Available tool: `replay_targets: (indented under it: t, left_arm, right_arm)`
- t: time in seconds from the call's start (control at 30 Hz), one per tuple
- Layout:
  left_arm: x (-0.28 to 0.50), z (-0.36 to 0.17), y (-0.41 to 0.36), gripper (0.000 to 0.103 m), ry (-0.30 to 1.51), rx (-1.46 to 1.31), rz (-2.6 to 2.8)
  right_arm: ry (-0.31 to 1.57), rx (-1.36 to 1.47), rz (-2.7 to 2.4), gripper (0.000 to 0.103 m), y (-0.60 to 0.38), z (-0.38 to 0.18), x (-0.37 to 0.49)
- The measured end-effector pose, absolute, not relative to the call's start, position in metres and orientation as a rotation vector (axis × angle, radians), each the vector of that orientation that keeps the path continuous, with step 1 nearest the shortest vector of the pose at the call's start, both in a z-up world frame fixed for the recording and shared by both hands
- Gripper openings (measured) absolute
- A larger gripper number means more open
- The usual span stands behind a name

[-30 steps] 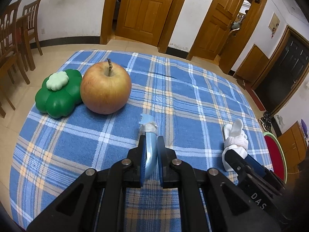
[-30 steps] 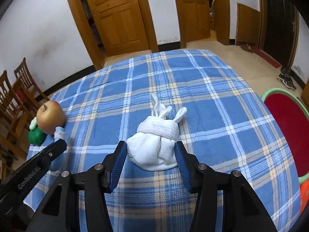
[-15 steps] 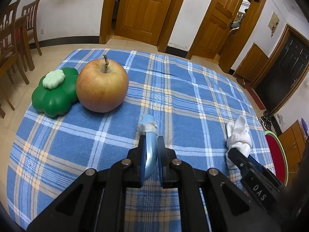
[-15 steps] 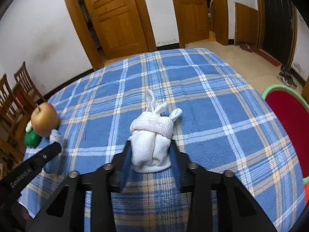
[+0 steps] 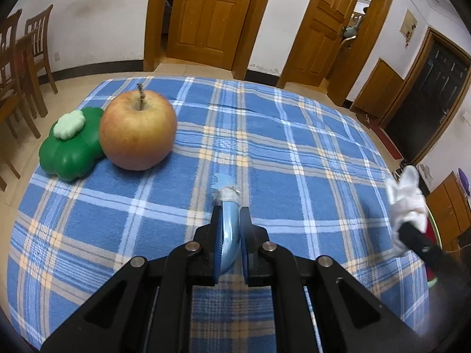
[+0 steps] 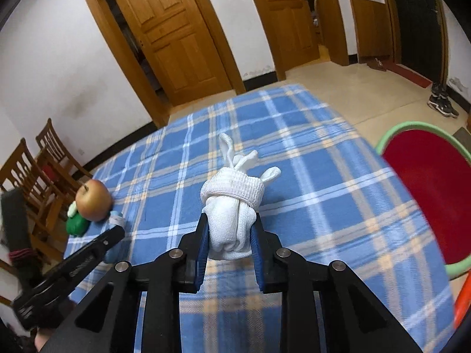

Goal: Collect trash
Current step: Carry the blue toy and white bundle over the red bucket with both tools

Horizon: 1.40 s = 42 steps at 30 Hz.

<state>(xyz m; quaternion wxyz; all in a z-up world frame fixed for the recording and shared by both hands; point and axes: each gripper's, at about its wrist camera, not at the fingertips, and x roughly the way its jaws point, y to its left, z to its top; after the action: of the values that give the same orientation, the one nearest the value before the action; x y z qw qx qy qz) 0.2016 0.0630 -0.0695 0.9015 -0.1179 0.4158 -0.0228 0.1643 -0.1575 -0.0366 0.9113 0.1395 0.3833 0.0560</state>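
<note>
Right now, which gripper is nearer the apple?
Left. The left gripper, shut on a blue scrap, sits near the apple; the right gripper holds the white bundle farther off.

An apple stands stem up on the bench's blue plaid cloth, ahead and to the left of the left fingers. A green clover-shaped toy touches its left side. Wooden chairs stand on the floor, farther left. Closed wooden doors face the fingers past the bench. Right of the right fingers sits a red basin with a green rim, shoes beyond it.
</note>
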Motion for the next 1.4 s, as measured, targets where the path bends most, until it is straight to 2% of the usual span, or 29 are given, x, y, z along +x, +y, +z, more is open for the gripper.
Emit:
replay_targets:
  t: [0.53, 0.97, 1.4]
  left_arm:
    - [0.187, -0.041, 0.024, 0.010, 0.836, -0.204, -0.141]
    - [0.178, -0.009, -0.065, 0.009, 0.839, -0.141, -0.310]
    - [0.185, -0.009, -0.159, 0.009, 0.882, -0.055, -0.455]
  right_arm:
    - [0.733, 0.374, -0.033, 0.026, -0.263, -0.022, 0.106]
    - [0.714, 0.503, -0.132, 0.028, -0.338, -0.032, 0.084]
    - [0.745, 0.591, -0.144, 0.035, -0.387, -0.051, 0.089]
